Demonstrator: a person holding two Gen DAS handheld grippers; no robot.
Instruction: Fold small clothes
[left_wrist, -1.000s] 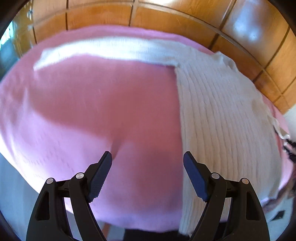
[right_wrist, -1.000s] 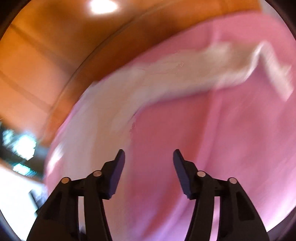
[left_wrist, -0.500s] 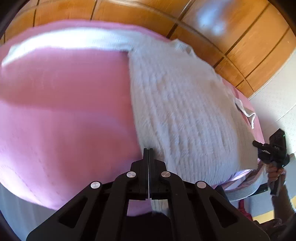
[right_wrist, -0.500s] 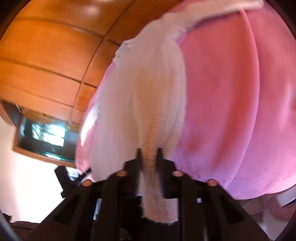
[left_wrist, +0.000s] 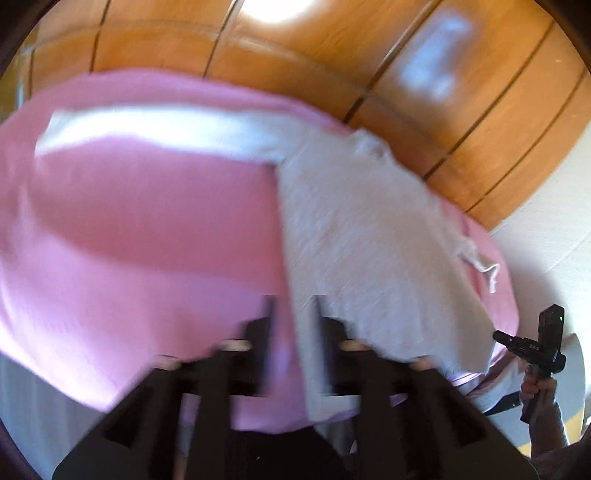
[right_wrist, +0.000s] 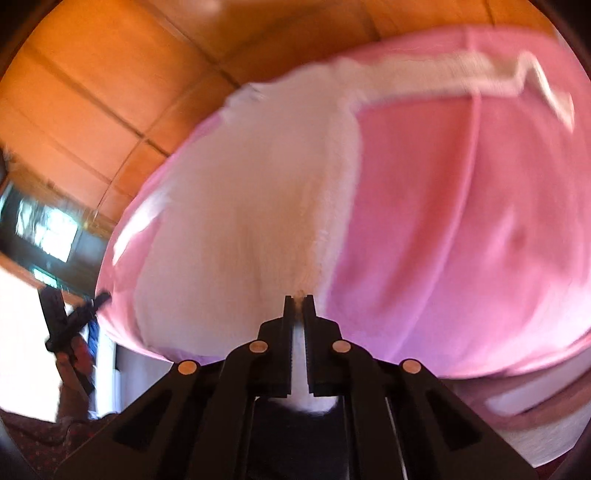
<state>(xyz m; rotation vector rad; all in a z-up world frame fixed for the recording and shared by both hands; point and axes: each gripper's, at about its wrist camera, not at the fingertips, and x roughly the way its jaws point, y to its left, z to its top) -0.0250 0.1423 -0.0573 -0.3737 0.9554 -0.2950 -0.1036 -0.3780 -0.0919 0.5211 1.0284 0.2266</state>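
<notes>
A white ribbed knit garment (left_wrist: 369, 240) lies flat on a pink bedcover (left_wrist: 147, 240), with one sleeve (left_wrist: 147, 125) stretched to the left along the far edge. My left gripper (left_wrist: 294, 325) hovers at the garment's near left edge, blurred. Its jaws are opening, and the cloth edge runs between them without being pinched. My right gripper (right_wrist: 299, 299) is shut on the garment's (right_wrist: 251, 203) near hem, and white cloth shows between its fingers. Each wrist view shows the other gripper in a hand: the right gripper (left_wrist: 532, 350) and the left gripper (right_wrist: 70, 321).
Glossy wooden panels (left_wrist: 443, 92) rise just behind the bed. A white wall (left_wrist: 546, 229) stands at the right. The pink bedcover (right_wrist: 461, 221) spreads wide to the right of the garment. A loose white cord (left_wrist: 480, 262) hangs off the garment's right side.
My left gripper went from open over the pink cover to shut at the garment's edge, and now stands parted and slightly raised. My right gripper closed on the hem and swung sideways.
</notes>
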